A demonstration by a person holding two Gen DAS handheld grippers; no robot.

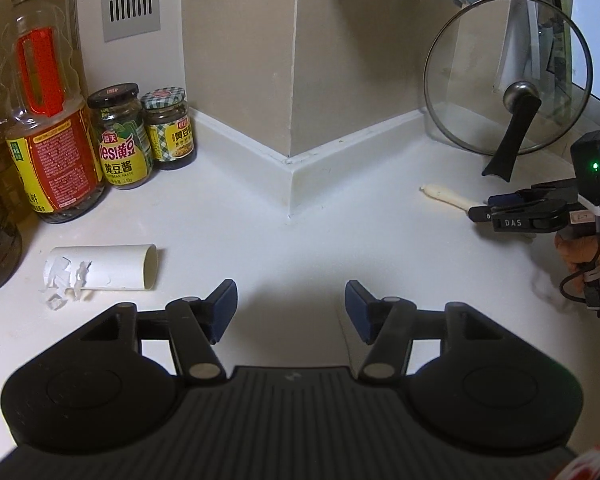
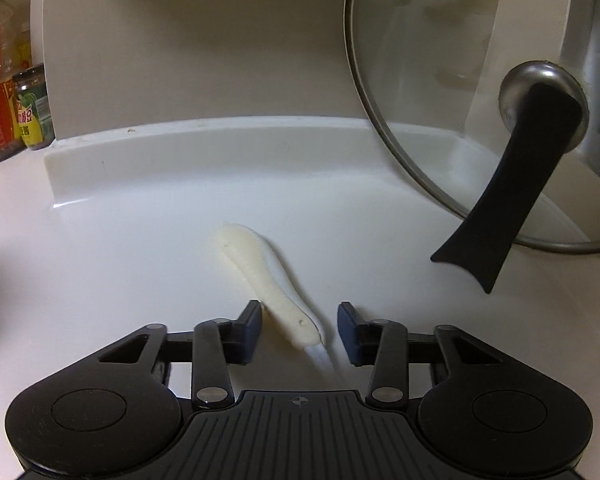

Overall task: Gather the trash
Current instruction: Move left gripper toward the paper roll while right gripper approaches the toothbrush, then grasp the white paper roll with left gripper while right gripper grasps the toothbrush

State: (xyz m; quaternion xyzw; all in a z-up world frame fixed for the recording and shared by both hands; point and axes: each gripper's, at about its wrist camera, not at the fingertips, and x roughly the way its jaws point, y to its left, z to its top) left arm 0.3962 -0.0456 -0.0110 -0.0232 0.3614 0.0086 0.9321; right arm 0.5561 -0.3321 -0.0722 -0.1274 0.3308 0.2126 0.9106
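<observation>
Left wrist view
Left gripper (image 1: 291,307): hovering over bare white countertop (image 1: 300,248), fingers standing apart with nothing between them.
Trash at 10 o'clock: an empty cardboard paper-roll tube (image 1: 112,267) is lying on its side, torn paper scraps (image 1: 66,286) clinging at its left end.
Trash at 2 o'clock: a pale, limp wrapper-like strip (image 1: 446,197) is lying near the right gripper (image 1: 480,213), which a hand (image 1: 592,252) is holding.
Room: a tiled wall corner is jutting in at 12 o'clock; two sauce jars (image 1: 148,136) and an oil bottle (image 1: 48,120) are standing at 9 to 10 o'clock; a glass pan lid (image 1: 508,76) is leaning at 1 o'clock.

Right wrist view
Right gripper (image 2: 300,330): fingers are partly apart, straddling the near end of the strip (image 2: 260,276); the left pad looks to be touching it, the right pad is clear.
Step in hand: I judge it is settling onto the strip for a pickup, grip not yet made.
Next move: closing fully on the narrow end, then lifting; the strip looks floppy and may droop.
Lid handle (image 2: 512,196): hanging down at 2 o'clock, apart from the strip.
</observation>
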